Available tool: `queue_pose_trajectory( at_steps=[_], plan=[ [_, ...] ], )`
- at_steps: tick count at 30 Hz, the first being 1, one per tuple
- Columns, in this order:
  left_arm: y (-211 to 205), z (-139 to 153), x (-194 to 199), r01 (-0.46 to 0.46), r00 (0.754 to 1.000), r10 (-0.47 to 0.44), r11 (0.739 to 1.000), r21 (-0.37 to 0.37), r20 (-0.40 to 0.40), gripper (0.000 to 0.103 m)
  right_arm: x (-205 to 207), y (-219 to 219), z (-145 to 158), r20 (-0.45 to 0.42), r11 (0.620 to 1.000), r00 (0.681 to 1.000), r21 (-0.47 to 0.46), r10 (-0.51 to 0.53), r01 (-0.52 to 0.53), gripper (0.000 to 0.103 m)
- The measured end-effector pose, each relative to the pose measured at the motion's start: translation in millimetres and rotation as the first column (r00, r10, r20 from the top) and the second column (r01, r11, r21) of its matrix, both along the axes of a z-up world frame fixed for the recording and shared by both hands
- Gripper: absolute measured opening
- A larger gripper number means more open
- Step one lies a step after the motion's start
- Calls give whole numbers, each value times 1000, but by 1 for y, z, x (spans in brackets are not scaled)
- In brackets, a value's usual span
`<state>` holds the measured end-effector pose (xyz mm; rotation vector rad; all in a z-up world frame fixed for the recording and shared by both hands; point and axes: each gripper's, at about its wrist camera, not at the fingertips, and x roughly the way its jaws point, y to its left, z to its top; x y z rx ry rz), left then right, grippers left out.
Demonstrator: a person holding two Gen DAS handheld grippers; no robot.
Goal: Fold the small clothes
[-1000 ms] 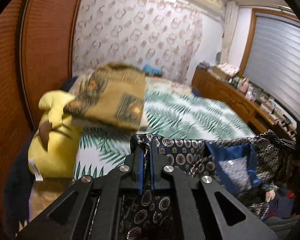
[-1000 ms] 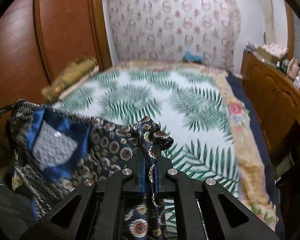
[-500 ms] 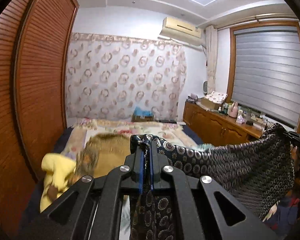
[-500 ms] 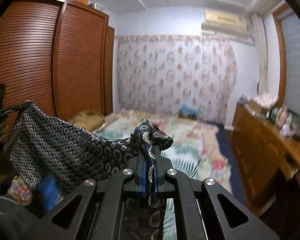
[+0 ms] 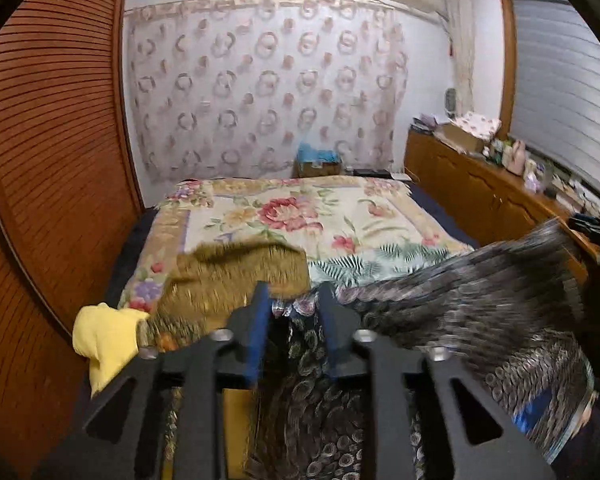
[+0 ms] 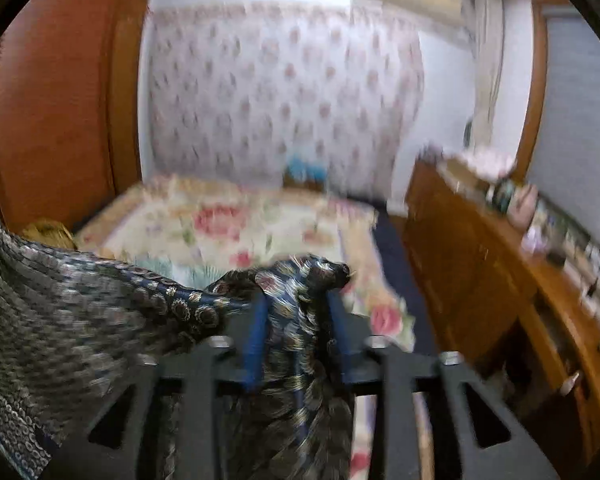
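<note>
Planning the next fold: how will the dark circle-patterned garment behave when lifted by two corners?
The dark circle-patterned garment is probably very floppy: it sags between the tools and bunches. It seems light and thin, draping in soft folds. Possibly slippery, judging by its sheen.

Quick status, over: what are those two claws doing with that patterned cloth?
Left gripper, right gripper: jaws just opened, pads off. Patterned cloth loose between them, above the bed. Nothing blocking.

Even, soft indoor light; no glare or hard shadows. Both views bow strongly at the edges, with black corners. Right wrist view is motion-smeared throughout; left wrist view is sharper far off, but the near patterned garment (image 5: 480,292) is streaked.
</note>
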<state>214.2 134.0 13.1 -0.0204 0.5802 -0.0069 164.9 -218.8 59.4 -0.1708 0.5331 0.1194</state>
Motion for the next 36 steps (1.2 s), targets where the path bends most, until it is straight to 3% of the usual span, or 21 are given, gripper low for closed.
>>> queue_pose_trajectory(
  at_steps=[4,14,25,26,27,28,32,36],
  plan=[
    [-7,-27,-23,47,998,-48,999,-10,-49,64,-7,-3,-36,-43,1000,999,-7,22,-22,55],
    [-52,-87,-82,105,982,-109,994,-30,-153,65,-42,-62,-79,-152,996,985,56,82,-74,55],
    [-82,-136,-78,146,949,-141,989,-2,-282,65,-48,-97,-95,-236,988,972,149,-6,42,55],
    [-83,-139,-77,148,945,-143,989,-4,-295,67,-48,-95,-97,-239,988,971,150,2,35,50],
    [-85,-143,-76,152,939,-145,988,-2,-311,69,-47,-92,-98,-247,989,969,145,16,21,31],
    [-86,-145,-75,155,937,-146,988,3,-318,70,-36,-85,-103,-255,991,967,132,15,19,23],
    [-86,-147,-75,145,942,-138,989,0,-305,73,-29,-75,-106,-252,992,967,128,26,6,10],
    [-90,-148,-75,156,939,-148,988,3,-310,83,-34,-74,-110,-231,986,971,169,53,-13,6]
  ],
)
